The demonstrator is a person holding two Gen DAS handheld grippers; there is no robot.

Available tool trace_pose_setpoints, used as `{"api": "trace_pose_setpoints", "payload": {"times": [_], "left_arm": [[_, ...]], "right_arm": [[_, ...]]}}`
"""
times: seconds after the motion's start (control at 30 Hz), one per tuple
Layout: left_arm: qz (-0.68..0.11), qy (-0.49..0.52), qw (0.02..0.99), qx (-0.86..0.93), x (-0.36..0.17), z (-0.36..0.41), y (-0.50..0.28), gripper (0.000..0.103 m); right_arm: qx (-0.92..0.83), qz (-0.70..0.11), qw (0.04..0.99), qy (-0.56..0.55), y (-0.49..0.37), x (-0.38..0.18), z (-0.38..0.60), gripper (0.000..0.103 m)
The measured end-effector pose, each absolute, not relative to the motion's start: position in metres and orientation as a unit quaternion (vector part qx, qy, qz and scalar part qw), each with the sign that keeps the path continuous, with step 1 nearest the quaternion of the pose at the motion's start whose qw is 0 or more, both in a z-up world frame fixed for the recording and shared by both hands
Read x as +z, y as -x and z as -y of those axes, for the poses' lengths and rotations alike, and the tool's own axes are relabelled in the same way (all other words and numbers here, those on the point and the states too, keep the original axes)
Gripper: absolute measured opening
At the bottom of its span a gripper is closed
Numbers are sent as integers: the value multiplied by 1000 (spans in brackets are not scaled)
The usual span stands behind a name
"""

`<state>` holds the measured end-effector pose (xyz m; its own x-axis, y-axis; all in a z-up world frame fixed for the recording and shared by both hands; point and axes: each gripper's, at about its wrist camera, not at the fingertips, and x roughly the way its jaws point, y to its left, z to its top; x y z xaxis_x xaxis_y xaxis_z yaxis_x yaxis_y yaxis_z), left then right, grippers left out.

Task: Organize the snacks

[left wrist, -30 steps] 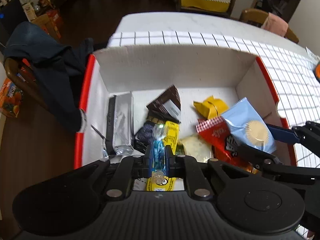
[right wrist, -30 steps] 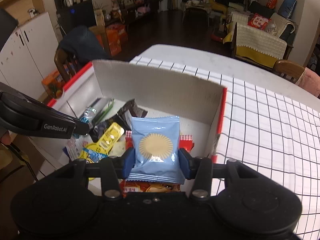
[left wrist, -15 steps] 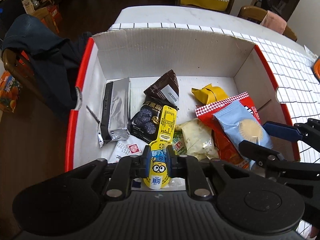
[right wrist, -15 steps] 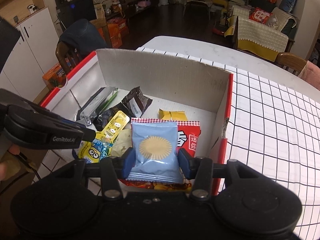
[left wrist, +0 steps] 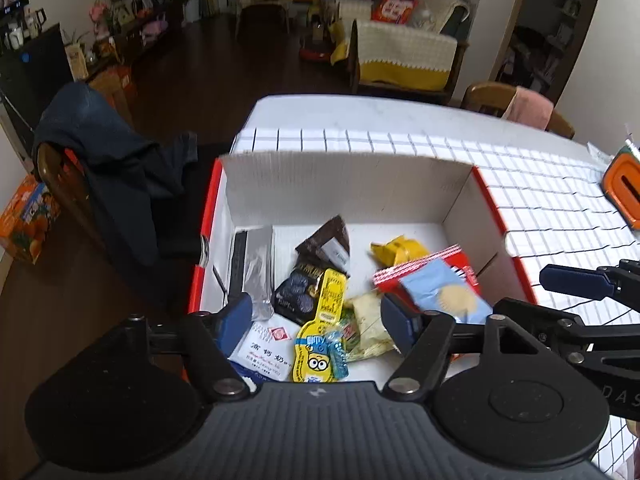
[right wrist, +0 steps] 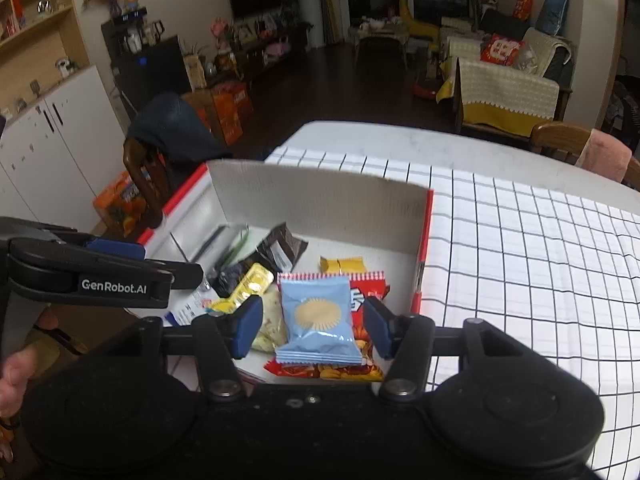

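Note:
A white cardboard box with red rims (left wrist: 344, 188) (right wrist: 320, 200) holds several snack packs. My left gripper (left wrist: 316, 324) is open above the box's near edge; the yellow minion pack (left wrist: 316, 344) lies loose below it. My right gripper (right wrist: 312, 324) is open, with the light blue pack (right wrist: 320, 320) (left wrist: 444, 300) lying free between the fingers on top of a red pack (right wrist: 368, 292). A silver pack (left wrist: 256, 264), dark packs (left wrist: 320, 252) and a yellow wrapper (left wrist: 400, 250) lie further in.
The box stands on a table with a white grid cloth (right wrist: 520, 248). An orange object (left wrist: 624, 184) sits at the table's right. A chair with a dark jacket (left wrist: 112, 184) stands left of the box. The right gripper's arm (left wrist: 580, 280) shows at the box's right side.
Both grippers opened and pulled back and up. The minion pack and the light blue pack were let go and now lie in the box.

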<state>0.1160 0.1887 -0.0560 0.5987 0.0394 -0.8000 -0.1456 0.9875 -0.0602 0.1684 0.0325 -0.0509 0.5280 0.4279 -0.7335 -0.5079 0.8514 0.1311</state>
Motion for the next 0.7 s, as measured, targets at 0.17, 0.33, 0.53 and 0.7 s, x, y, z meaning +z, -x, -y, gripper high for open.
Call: {"api": "trace_pose_setpoints", "payload": {"times": [0.17,0.33,0.53,0.7], "left_arm": [[-424,53,903,47,-42,-185,-106,78],[-400,27,915,47,-32,-180,-91,80],[-384,34,922,40,-18,-180,-77,84],[-379,37,924,35,-10,-176,-68,87]], "right_arm": [[271,-389,880,33,-160,-37,-27,63],[269,-374,888,16,-152,-28,-22,83],[272,-359,893,-4,-140,-19,-11,96],[271,-349,897,-18,-132,-14,-3,99]]}}
